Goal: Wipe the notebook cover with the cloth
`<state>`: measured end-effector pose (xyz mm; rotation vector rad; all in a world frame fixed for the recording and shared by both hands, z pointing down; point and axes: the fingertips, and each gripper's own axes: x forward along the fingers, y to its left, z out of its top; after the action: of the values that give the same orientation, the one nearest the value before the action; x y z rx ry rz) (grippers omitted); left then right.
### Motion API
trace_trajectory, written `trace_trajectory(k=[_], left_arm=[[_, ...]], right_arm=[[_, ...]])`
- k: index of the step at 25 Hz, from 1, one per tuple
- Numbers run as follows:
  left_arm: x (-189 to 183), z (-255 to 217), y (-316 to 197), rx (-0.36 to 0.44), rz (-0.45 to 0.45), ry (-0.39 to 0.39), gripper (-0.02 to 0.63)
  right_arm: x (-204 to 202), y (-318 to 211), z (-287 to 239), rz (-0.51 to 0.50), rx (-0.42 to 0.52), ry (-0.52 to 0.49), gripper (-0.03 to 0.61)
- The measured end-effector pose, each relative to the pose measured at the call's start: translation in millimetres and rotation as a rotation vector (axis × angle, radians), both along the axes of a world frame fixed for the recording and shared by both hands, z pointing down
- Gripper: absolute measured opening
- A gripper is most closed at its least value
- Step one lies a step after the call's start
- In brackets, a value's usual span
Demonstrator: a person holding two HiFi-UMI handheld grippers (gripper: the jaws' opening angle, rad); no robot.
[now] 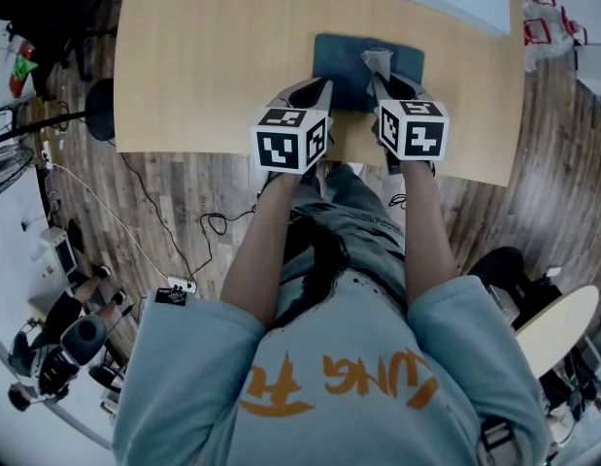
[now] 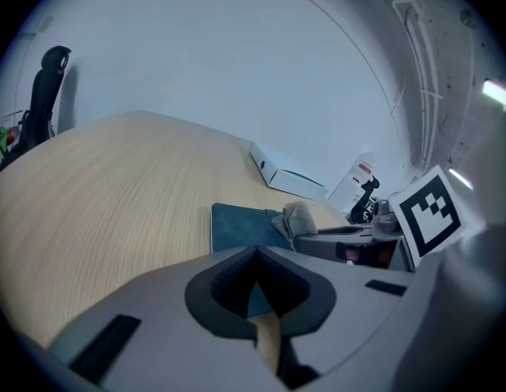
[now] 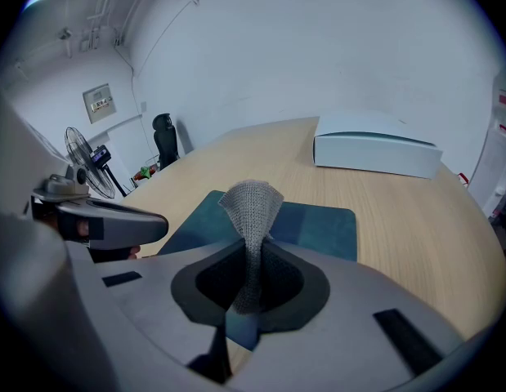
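in the head view, the left gripper and right gripper reached side by side over the near edge of the table, both tips at the dark teal notebook, which lay flat just ahead of them; a grey cloth stood up from the right tip, over the cover. in the left gripper view, the left gripper had its jaws pressed together with nothing between them, the near edge of the notebook just past the tip, and the cloth ahead and to its right; whether the tip touched the cover could not be told. in the right gripper view, the right gripper was clamped on the cloth, which rose in a fold between the jaws, with the notebook under and beyond it and a white box well beyond. the step looked like the start of a wiping stroke. next, the right gripper would need to lower the cloth flat onto the cover and drag it across, while the left steadied the notebook's near edge.
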<state>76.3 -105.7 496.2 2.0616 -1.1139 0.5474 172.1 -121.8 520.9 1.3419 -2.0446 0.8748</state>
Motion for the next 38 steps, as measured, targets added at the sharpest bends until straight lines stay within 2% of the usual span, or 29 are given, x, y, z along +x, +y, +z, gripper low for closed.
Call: trace_trajectory(k=[21, 38], left_arm=[[36, 1, 7, 0.004, 0.03, -0.019, 0.017], [50, -11, 17, 0.038, 0.024, -0.013, 0.017]], right_arm=[[47, 5, 2, 0.037, 0.003, 0.02, 0.029], [103, 18, 8, 0.145, -0.01, 0.067, 0.031]])
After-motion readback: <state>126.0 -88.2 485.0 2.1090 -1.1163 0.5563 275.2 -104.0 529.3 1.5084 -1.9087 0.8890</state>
